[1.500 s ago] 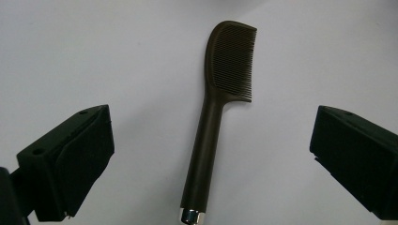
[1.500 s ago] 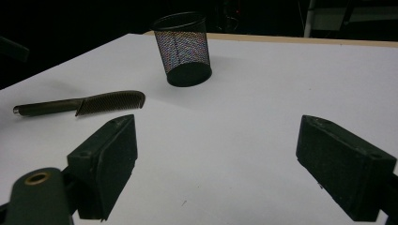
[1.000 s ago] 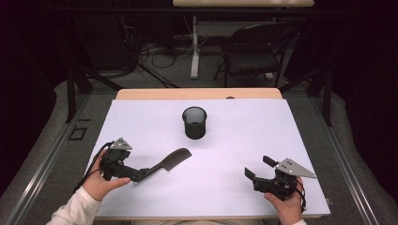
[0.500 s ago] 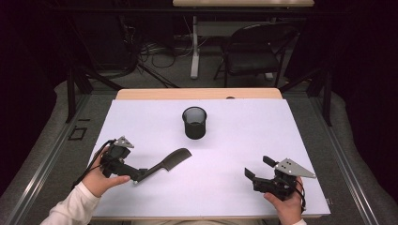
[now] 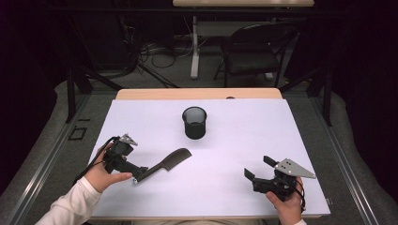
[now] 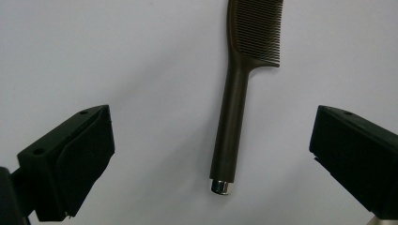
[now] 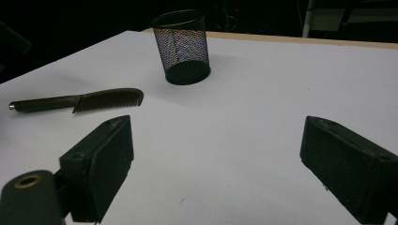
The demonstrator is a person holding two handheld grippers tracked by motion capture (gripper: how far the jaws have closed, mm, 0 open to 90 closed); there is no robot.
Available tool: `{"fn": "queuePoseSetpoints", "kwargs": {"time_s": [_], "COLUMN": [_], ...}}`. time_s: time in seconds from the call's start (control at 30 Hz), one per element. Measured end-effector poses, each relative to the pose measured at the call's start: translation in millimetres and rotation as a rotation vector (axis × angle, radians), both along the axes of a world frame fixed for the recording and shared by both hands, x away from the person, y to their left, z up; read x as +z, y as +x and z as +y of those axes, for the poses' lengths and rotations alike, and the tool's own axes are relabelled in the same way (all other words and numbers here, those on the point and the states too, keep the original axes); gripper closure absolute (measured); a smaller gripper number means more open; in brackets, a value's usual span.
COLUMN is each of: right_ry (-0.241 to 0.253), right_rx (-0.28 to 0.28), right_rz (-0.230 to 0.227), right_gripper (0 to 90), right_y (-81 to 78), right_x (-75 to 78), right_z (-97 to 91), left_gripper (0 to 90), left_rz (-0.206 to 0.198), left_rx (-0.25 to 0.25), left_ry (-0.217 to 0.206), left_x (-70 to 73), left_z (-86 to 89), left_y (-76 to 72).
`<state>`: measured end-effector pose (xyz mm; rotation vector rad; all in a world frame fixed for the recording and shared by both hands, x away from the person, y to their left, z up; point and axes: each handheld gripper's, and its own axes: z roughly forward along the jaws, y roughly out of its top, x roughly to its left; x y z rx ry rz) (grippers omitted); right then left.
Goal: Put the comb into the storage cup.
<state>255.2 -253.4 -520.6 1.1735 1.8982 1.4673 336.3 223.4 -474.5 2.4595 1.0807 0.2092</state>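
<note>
At the left of the high view we see the person's left forearm, in a white sleeve (image 5: 70, 206), entering from the lower edge and angling up toward the right. Its hand wraps the left gripper (image 5: 141, 171), which lies low over the white bench (image 5: 244, 140) and points to the right and slightly toward the person. We find the jaws of this gripper spread wide apart; in the left gripper view they stand at either side of the frame with bare bench between them, gripping nothing. The dark comb (image 5: 166, 163) lies flat on the bench just ahead of these jaws. Its handle end, tipped with a small metal cap, points toward the left gripper, and its toothed end points away toward the middle of the bench. In the left gripper view the comb (image 6: 234, 93) runs nearly straight up the frame, its handle between the two jaws but clear of both.

Near the centre, farther from the person, we see a black mesh cup (image 5: 194, 122) standing upright, well apart from the comb.

At the right, the right hand (image 5: 286, 204) holds the right gripper (image 5: 257, 169) near the front edge, aimed left and away from the person. Its jaws are likewise wide apart and hold nothing; the right gripper view looks between them toward the mesh cup (image 7: 182, 47) and comb (image 7: 77, 102).
</note>
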Motion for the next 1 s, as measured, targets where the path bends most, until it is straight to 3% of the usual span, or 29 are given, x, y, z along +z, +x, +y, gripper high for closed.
{"fn": "queuePoseSetpoints", "kwargs": {"time_s": [0.4, 0.53, 1.0], "right_ry": [-0.011, -0.009, -0.018], "right_rx": [0.009, 0.012, 0.026], "right_rz": [0.01, 0.014, 0.006], "right_gripper": [8.3, 8.3, 7.2], "right_y": [-0.2, -0.3, -0.3], "right_x": [-0.1, -0.1, -0.8], "right_z": [0.3, 0.2, 0.6], "left_gripper": [0.7, 0.7, 0.7], "left_rz": [0.086, 0.096, 0.123], "left_rx": [-0.042, -0.052, -0.052], "left_ry": [0.083, 0.105, 0.118], "left_x": [-7.0, -10.7, -20.5], "left_z": [-10.9, -13.4, -20.1], "left_y": [9.1, 12.6, 23.3]}}
